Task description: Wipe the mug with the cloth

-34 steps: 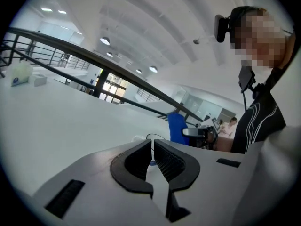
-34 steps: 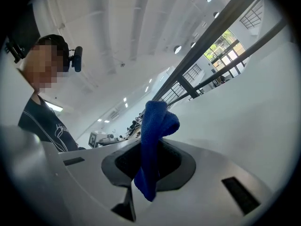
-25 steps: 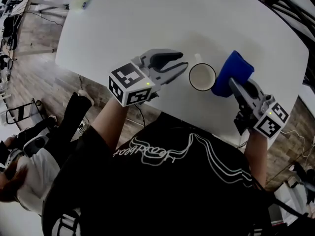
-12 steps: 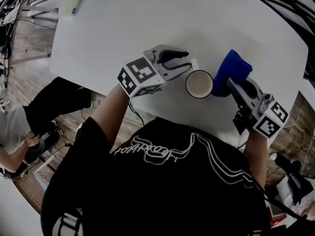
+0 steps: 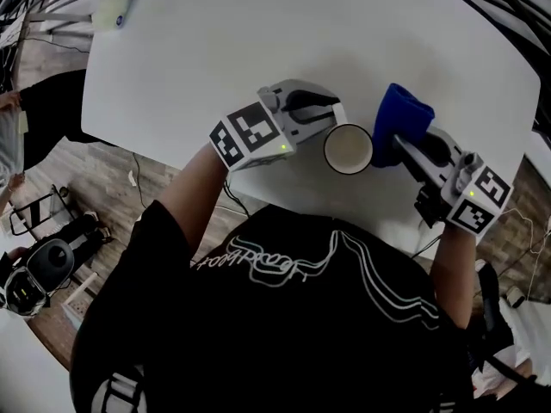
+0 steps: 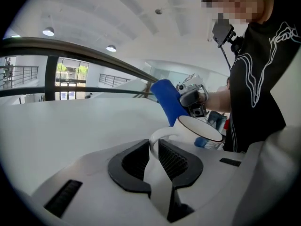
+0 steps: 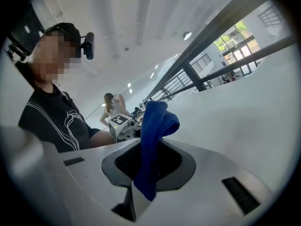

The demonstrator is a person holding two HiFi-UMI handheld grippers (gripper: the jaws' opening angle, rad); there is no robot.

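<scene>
The mug (image 5: 349, 148) stands upright on the white table (image 5: 258, 41), near the edge closest to the person, its pale inside open to the head view. Its handle (image 6: 157, 138) points to the person's left and sits between the pads of the left tongs (image 5: 331, 120). In the left gripper view those tongs are closing on it, and the handle fills the narrow gap from one ribbed pad (image 6: 175, 163) to the other.

Just to the right of the mug is the blue cloth (image 5: 400, 120), bunched and standing up out of the right tongs (image 5: 394, 147). These are pinched tight on its lower part (the right gripper view shows the fabric squeezed between both pads, with a rounded fold rising above them). The cloth lies right against the mug's right side; whether it actually presses the wall I cannot tell.

Both marker cubes face up toward the head camera, the left one (image 5: 250, 134) beside the table's near edge, the right one (image 5: 478, 198) past that edge.

A pale, blurred object (image 5: 116, 3) lies at the table's far left corner, well apart from the mug. Wooden floor (image 5: 77, 170) shows to the left of the table.
</scene>
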